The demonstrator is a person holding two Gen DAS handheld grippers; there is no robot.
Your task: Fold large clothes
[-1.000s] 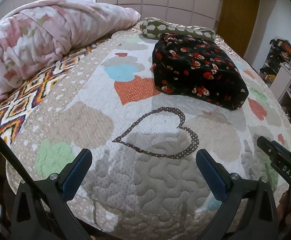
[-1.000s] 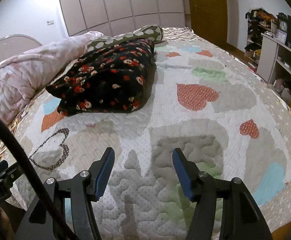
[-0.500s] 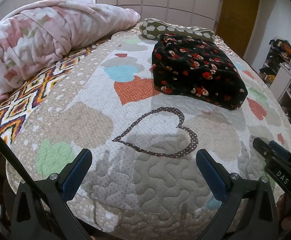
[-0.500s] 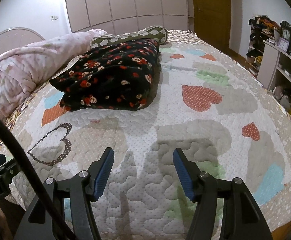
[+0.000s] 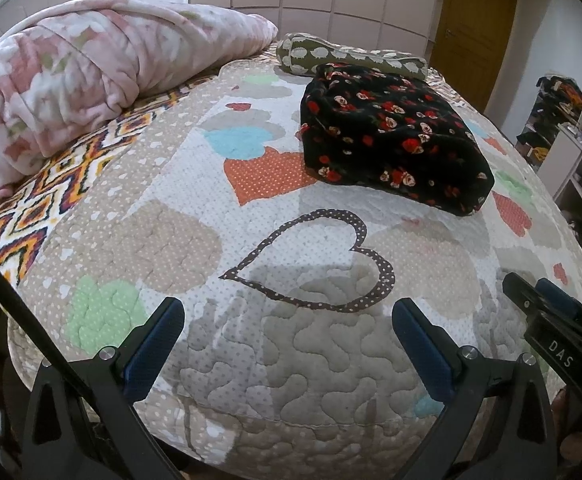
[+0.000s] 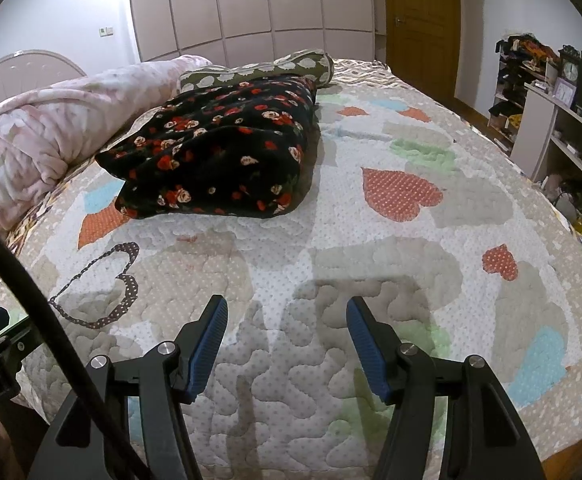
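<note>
A black garment with red and cream flowers (image 5: 391, 136) lies folded in a thick bundle on the quilted bed, far from both grippers; it also shows in the right wrist view (image 6: 219, 152). My left gripper (image 5: 287, 320) is open and empty, held over the near edge of the quilt by the dotted heart outline (image 5: 315, 260). My right gripper (image 6: 287, 320) is open and empty, over the quilt in front of the garment. The right gripper's body shows at the right edge of the left wrist view (image 5: 551, 320).
A heart-patterned quilt (image 6: 391, 240) covers the bed. A rolled pink floral blanket (image 5: 83, 76) lies along the left. A green spotted bolster (image 5: 351, 56) sits behind the garment. Shelves with clutter (image 6: 551, 120) stand at the right; a wooden door (image 6: 419, 20) is behind.
Both grippers have drifted slightly; the right gripper view has risen a little and the garment appears a bit nearer. Both stay open and empty.
</note>
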